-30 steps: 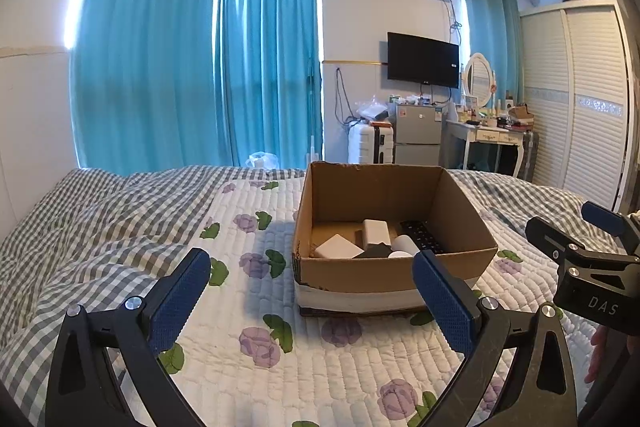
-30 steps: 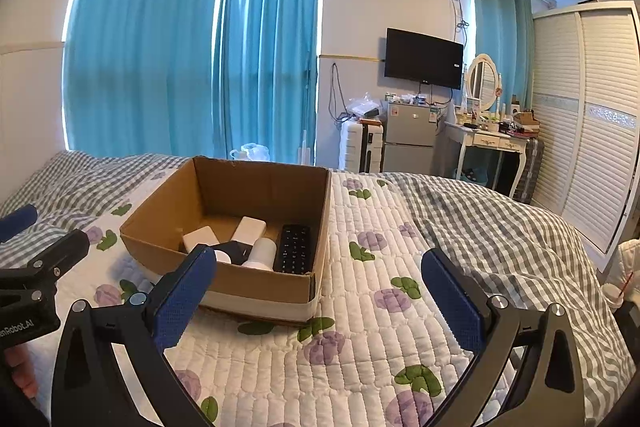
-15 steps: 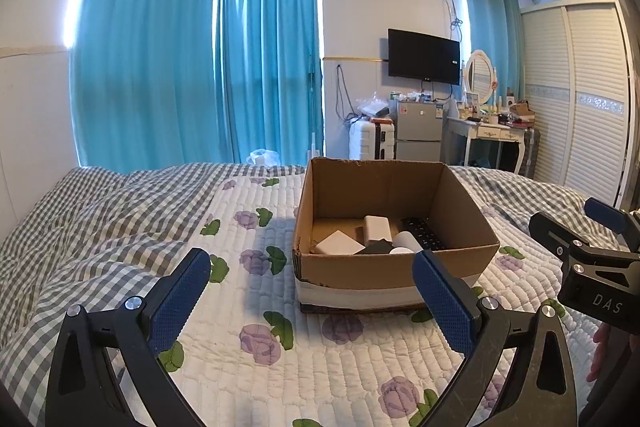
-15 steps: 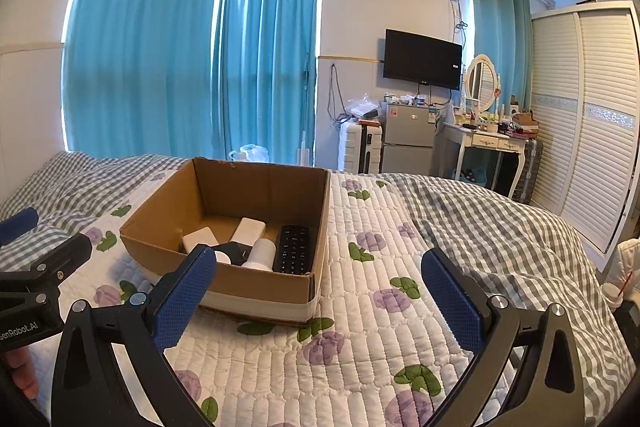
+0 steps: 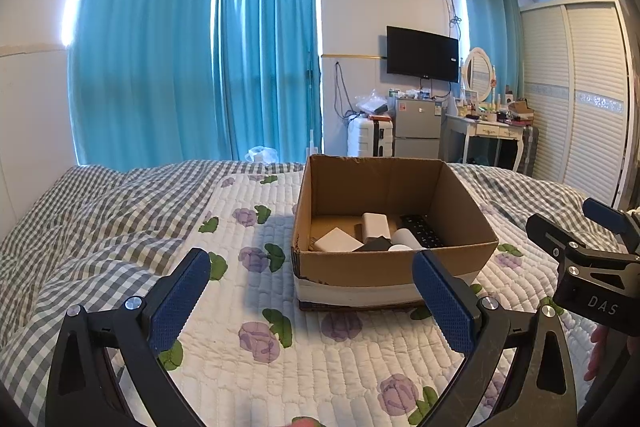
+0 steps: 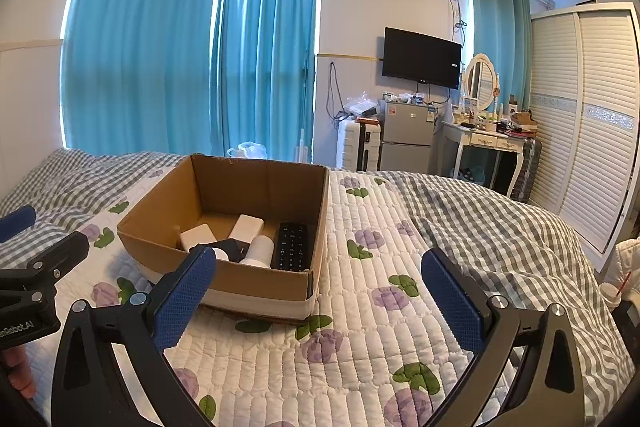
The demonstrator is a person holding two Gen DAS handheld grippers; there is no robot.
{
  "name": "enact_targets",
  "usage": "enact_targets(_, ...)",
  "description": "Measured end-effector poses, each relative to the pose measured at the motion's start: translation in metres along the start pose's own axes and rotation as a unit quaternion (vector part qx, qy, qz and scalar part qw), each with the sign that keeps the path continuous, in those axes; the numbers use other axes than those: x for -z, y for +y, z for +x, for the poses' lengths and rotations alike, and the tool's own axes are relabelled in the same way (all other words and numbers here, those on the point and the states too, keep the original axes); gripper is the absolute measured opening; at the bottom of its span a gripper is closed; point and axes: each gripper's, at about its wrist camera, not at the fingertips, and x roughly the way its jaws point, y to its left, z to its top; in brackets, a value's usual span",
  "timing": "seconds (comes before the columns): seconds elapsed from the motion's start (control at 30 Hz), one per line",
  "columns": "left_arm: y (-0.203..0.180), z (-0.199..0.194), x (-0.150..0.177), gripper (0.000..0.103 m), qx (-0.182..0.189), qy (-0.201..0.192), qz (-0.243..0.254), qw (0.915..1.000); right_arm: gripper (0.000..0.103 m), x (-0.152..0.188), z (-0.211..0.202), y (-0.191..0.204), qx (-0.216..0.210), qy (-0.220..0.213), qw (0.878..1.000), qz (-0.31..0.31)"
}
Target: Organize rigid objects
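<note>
An open cardboard box (image 5: pixel 394 267) (image 6: pixel 224 277) stands on the quilted bed. Inside lie a black remote (image 6: pixel 293 246) (image 5: pixel 423 231), a white cylinder (image 6: pixel 260 251), two white blocks (image 6: pixel 249 226) (image 6: pixel 197 235) and a dark object (image 6: pixel 230 247). My left gripper (image 5: pixel 312 267) is open and empty, held above the quilt in front of the box. My right gripper (image 6: pixel 320 267) is open and empty, in front of the box's right corner. Each gripper shows at the edge of the other's view: the right one in the left wrist view (image 5: pixel 592 267), the left one in the right wrist view (image 6: pixel 28 279).
The bed has a white floral quilt (image 6: pixel 360 327) and a grey checked blanket (image 5: pixel 80 227). Beyond the bed stand blue curtains (image 5: pixel 192 67), a suitcase (image 5: pixel 366 137), a small fridge (image 5: pixel 416 131), a dressing table (image 6: pixel 488 143) and a wardrobe (image 6: pixel 584 115).
Both grippers have pulled back and risen slightly, so the box sits a little lower and farther in view. Both stay open and empty.
</note>
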Motion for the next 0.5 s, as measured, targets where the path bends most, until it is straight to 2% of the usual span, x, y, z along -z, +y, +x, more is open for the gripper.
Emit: enact_targets(0.5,-0.0003,0.0,0.0008,0.103,0.001,0.001,0.001,1.0,0.103,0.0005,0.0003,0.0004,0.005,0.002,1.0,-0.002)
